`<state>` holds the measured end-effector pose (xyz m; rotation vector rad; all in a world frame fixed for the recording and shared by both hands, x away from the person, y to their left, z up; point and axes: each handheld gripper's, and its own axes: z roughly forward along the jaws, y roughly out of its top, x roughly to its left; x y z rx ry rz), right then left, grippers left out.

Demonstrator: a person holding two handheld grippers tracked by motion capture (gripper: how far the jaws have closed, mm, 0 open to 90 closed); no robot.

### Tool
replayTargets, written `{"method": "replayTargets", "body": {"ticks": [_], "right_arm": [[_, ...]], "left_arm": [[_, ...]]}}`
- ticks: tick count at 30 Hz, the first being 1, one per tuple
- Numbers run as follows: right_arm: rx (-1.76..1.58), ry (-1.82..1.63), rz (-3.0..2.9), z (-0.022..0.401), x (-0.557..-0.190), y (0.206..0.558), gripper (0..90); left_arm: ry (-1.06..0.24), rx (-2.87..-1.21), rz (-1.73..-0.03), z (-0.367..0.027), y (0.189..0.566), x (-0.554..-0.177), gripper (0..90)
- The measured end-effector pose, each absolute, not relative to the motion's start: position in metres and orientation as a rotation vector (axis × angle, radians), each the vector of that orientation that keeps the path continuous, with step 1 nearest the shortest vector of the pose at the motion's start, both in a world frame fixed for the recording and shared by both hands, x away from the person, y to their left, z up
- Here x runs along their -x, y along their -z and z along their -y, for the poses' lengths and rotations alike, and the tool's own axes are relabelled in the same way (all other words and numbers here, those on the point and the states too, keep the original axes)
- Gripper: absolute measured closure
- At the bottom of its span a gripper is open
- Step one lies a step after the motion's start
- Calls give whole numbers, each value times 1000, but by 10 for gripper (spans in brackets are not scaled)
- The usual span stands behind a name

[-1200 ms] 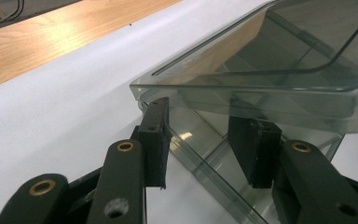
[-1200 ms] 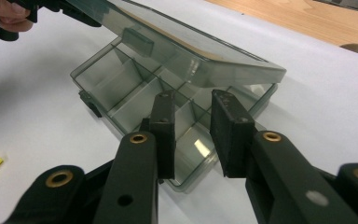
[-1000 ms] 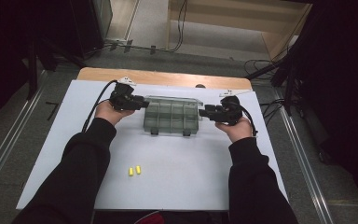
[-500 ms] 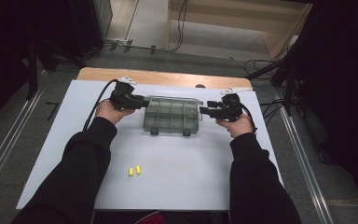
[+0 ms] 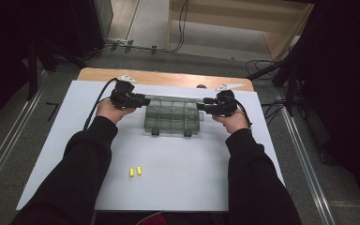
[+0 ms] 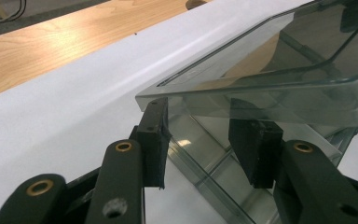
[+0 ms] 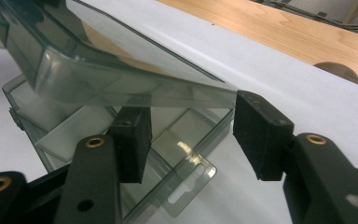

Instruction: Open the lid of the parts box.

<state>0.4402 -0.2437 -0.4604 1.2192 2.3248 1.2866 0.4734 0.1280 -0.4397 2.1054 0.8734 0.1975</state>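
A clear plastic compartment box [image 5: 172, 119] lies on the white sheet [image 5: 192, 168], with its lid [image 6: 279, 60] tilted up over the base [image 6: 214, 168]. My left gripper [image 5: 143, 100] is at the box's left end. Its jaws stand apart under the lid's end edge [image 6: 203, 140], and the left pad [image 6: 153, 135] touches the lid's corner. My right gripper [image 5: 205, 107] is at the right end. Its jaws [image 7: 196, 135] have just been closing a little and still stand apart. One pad [image 7: 131, 140] sits under the lid [image 7: 112, 65]. The other pad [image 7: 261, 135] is beside the lid's corner and does not press on it.
Two small yellow pieces [image 5: 135, 171] lie on the sheet near the person's left sleeve. A strip of wooden tabletop [image 5: 168, 77] with a round hole [image 7: 338, 70] runs behind the sheet. Cables trail on the floor beyond. The box's hang tab [image 7: 191, 182] juts toward my right gripper.
The right hand has shifted slightly toward the box's right end. The left hand and the box's base have stayed where they were.
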Motion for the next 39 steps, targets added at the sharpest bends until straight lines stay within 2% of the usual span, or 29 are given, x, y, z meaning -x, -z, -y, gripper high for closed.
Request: {"method": "replayTargets", "body": {"ticks": [12, 39], "right_arm": [[-1187, -1259, -2311, 234, -445, 450, 547], [-1241, -1297, -2180, 230, -457, 450, 586]], "left_arm": [[-262, -2094, -877, -123, 436, -476, 581], [-323, -2031, -941, -108, 435, -490, 590]]}}
